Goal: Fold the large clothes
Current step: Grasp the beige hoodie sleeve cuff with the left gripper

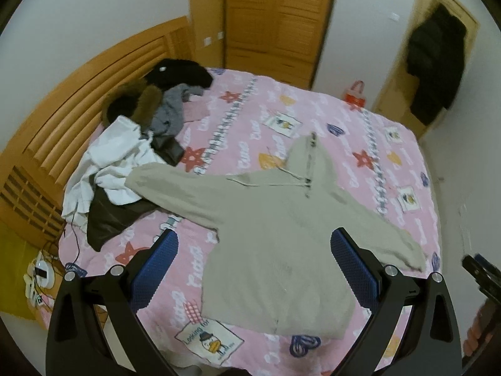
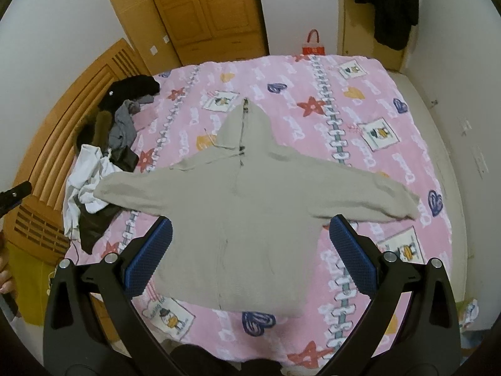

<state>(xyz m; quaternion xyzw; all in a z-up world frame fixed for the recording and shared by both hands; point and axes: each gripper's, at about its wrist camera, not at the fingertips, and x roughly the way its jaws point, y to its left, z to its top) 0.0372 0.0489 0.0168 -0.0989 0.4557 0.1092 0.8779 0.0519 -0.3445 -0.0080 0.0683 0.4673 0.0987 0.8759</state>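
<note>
A soft beige hoodie lay spread flat, sleeves out, on the pink printed bedspread, both the left gripper and right gripper released above it, its zipper seemingly closed.

Bare pink bedspread lies open around the spread beige hoodie's hood, right sleeve and hem, while a heap of clothes (white, grey, black, fur-trimmed) crowds the left sleeve against the wooden headboard.
</note>
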